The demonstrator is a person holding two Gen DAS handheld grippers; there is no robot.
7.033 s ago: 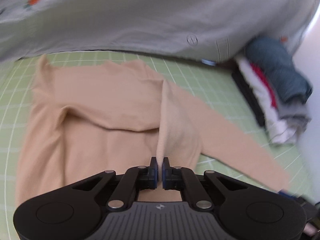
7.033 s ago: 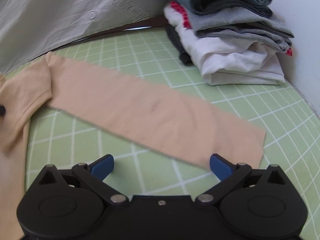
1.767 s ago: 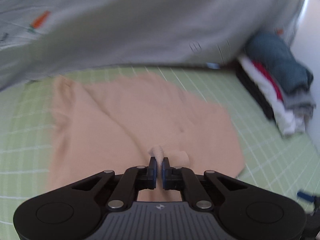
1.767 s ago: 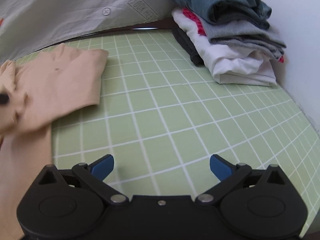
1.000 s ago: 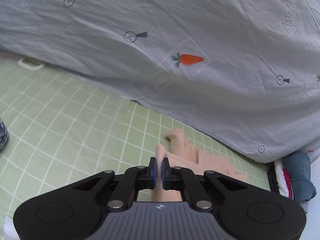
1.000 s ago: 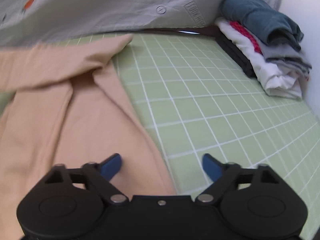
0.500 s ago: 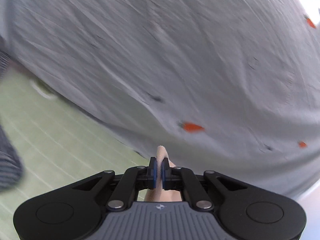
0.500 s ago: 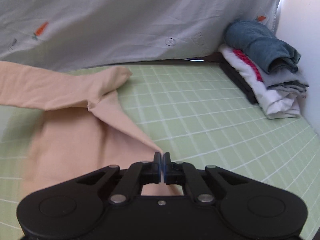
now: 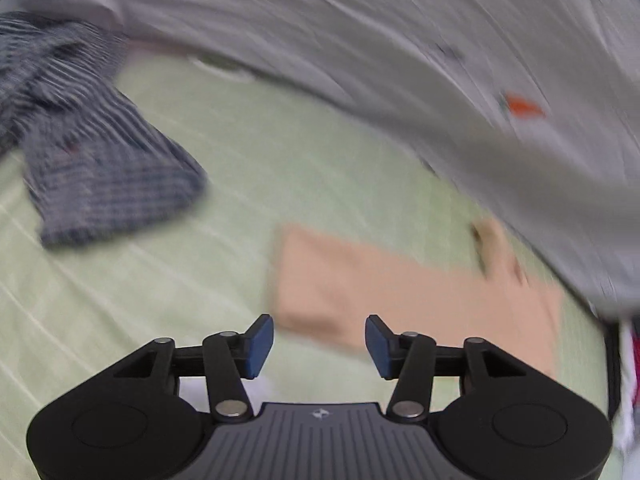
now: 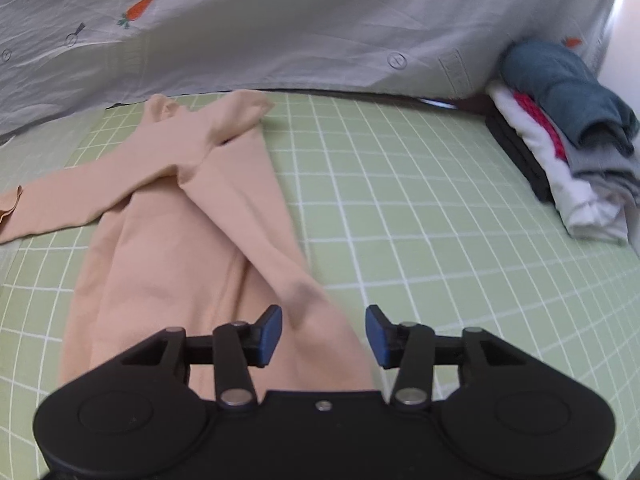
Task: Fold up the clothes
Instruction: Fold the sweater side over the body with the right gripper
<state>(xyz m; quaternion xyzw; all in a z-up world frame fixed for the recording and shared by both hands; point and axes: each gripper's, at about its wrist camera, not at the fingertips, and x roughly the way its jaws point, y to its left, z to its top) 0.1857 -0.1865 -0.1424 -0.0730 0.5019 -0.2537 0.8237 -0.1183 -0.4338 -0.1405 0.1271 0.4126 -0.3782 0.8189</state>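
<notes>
Left wrist view is motion-blurred; the striped cloth (image 9: 92, 152) is perhaps a shirt.

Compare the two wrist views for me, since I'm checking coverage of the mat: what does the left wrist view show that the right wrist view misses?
Only the left wrist view shows the striped dark garment lying crumpled on the mat, though that view is motion-blurred. Only the right wrist view shows the full stack of folded clothes clearly, and the crossed sleeves of the peach top. Both views share the green grid mat, the peach top, the carrot-print grey sheet behind, and an open tool: the left tool and right tool grip nothing.
</notes>
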